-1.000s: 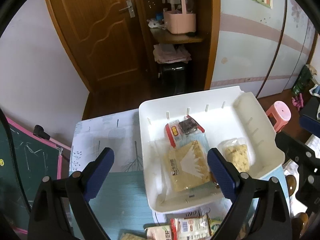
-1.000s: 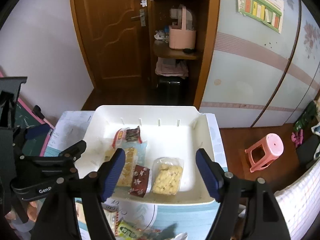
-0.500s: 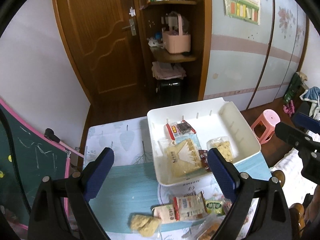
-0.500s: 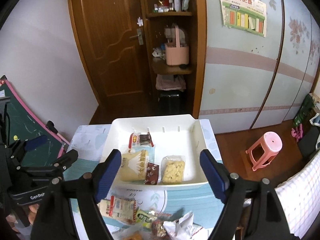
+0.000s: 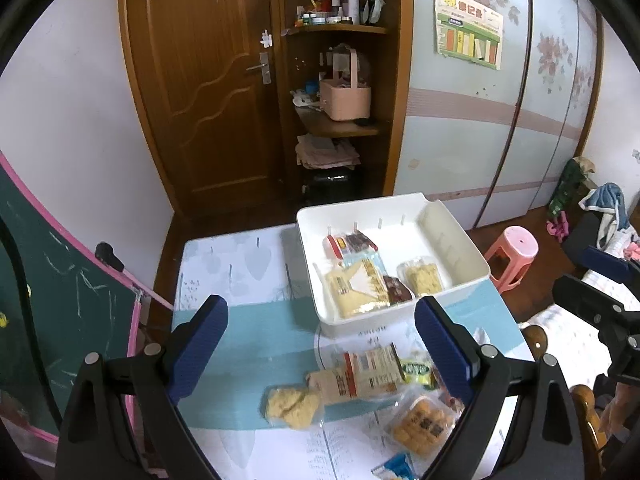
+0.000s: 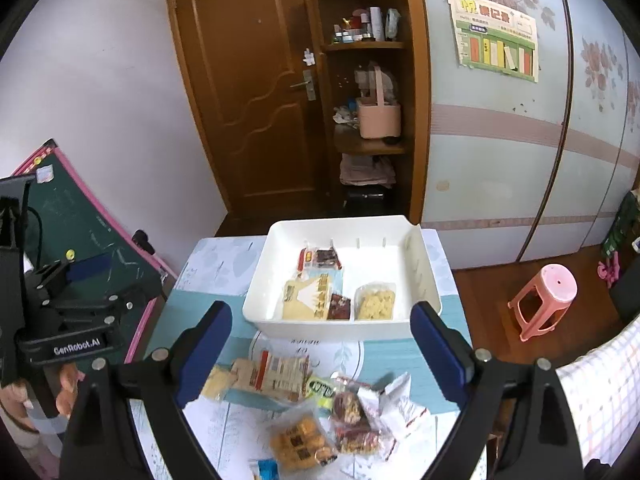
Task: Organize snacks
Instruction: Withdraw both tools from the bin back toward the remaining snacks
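Note:
A white bin (image 5: 452,236) (image 6: 424,264) stands at the table's far side with several snack packs in it: a large yellow pack (image 5: 356,284) (image 6: 306,296), a small dark red pack (image 5: 396,288) (image 6: 340,306), a clear pack of yellow pieces (image 5: 422,276) (image 6: 376,300). Loose snacks lie on the near table: a striped pack (image 5: 360,376) (image 6: 276,372), a yellow cracker pack (image 5: 294,402), a bag of round cookies (image 5: 420,424) (image 6: 300,440). My left gripper (image 5: 322,352) and right gripper (image 6: 322,356) are open and empty, held above the loose snacks.
The table (image 5: 240,280) has a teal and white cloth. A green chalkboard (image 5: 48,280) leans at the left. A pink stool (image 5: 516,248) (image 6: 548,296) stands on the floor at the right. A wooden door and shelf are behind the table.
Both grippers have pulled back and up from the bin, so the bin looks smaller and the loose snacks on the near table have come into view. Both stay open.

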`<state>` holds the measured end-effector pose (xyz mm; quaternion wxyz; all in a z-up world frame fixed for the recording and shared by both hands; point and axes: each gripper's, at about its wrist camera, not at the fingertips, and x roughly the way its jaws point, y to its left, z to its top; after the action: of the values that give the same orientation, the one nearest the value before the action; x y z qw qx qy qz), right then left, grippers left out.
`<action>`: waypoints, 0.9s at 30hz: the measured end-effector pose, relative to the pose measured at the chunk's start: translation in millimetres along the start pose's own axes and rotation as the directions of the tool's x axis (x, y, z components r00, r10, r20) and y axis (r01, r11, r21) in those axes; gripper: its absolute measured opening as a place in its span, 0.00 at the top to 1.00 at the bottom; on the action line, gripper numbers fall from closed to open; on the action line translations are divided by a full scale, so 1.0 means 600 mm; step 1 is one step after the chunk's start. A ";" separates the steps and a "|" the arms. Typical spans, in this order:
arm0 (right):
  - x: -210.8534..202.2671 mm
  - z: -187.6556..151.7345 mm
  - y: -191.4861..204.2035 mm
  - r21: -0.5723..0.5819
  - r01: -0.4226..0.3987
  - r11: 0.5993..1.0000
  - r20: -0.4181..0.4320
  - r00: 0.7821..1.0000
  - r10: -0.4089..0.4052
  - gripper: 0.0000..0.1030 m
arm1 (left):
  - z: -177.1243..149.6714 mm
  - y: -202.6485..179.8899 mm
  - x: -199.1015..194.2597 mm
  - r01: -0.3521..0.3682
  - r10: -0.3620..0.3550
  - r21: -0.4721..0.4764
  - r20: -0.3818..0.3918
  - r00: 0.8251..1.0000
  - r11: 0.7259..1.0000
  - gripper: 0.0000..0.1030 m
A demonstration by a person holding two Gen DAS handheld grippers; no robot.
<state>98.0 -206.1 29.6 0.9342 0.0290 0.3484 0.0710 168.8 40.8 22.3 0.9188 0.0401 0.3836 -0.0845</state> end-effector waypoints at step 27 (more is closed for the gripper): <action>-0.006 -0.306 0.011 -0.126 0.060 0.990 -0.182 0.980 -0.082 0.11 | -0.298 -0.082 0.032 0.126 -0.113 0.095 -0.133 0.985 0.987 0.09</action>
<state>-25.6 -199.1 -105.9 0.8993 -0.0462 0.4306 0.0607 48.2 14.5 -117.1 0.8823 0.0697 0.4382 -0.1567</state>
